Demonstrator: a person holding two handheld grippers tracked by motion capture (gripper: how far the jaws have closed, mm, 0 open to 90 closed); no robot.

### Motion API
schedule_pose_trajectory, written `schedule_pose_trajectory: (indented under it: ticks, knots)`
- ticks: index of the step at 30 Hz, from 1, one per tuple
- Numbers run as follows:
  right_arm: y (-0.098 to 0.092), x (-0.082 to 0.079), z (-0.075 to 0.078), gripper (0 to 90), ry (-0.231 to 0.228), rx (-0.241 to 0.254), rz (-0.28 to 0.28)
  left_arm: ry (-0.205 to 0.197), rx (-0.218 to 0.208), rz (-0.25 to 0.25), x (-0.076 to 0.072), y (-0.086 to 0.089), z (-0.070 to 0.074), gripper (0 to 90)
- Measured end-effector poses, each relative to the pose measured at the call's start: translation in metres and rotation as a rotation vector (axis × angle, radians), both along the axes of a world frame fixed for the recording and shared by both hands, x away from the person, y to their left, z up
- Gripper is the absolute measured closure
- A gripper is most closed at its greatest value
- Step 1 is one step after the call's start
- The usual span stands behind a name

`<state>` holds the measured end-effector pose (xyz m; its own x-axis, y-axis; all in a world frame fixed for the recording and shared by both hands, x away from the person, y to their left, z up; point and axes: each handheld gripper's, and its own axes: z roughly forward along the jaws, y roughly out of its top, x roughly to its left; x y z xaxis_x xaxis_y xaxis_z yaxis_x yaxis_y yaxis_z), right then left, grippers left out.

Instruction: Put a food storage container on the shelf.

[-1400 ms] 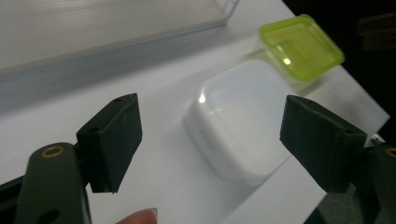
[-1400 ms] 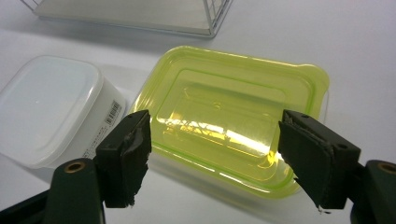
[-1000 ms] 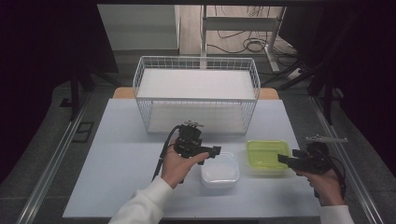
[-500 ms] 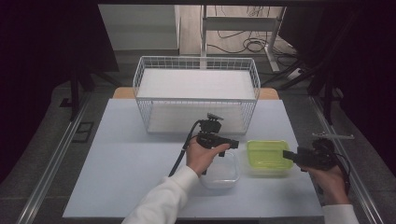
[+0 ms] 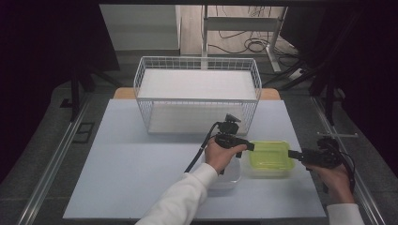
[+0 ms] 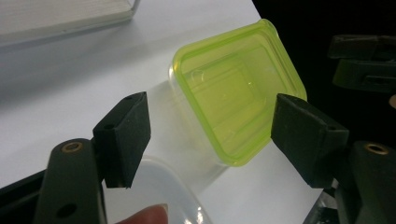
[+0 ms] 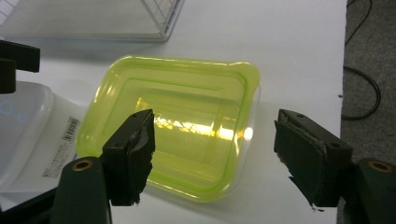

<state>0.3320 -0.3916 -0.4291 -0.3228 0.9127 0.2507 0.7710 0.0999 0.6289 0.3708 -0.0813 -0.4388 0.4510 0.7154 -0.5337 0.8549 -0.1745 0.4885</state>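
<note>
Now green-lidded container (image 5: 269, 158) lies flat, long axis across table (image 5: 141, 164)

Wire basket (image 5: 197, 96) blocks the far side – table (image 5: 126, 164) left open (clear tub (image 5: 230, 176) perhaps crowding the green-lidded box (image 5: 269, 158)).

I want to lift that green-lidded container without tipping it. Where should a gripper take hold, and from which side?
Probably the green-lidded container is best pinched across its short straight sides, just under the overhanging lid rim. Come from the right gripper side; its open jaws already face it. Its rounded corners give poor purchase.
</note>
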Motion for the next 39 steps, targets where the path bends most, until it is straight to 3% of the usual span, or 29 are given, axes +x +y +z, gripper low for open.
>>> schedule_pose_trajectory:
  ticks: [6,10,18,20,39]
  knots:
    - [-0.009,0.014,-0.007,31.0,0.04,0.014,-0.004,0.015,0.002,-0.005,0.002,-0.008,-0.005,29.7]
    - [-0.016,0.022,-0.012,31.9,0.077,0.041,-0.01,0.004,-0.012,-0.006,0.003,-0.014,-0.007,30.8]
    - [-0.02,0.035,-0.024,33.1,0.134,0.081,0.002,0.034,-0.019,-0.02,0.007,-0.026,-0.016,31.1]
    - [-0.02,0.037,-0.025,33.9,0.138,0.083,0.008,0.041,-0.03,-0.017,0.009,-0.026,-0.017,31.1]
    - [-0.021,0.039,-0.03,37.8,0.15,0.109,0.01,0.087,0.0,0.013,0.018,-0.03,-0.03,34.0]
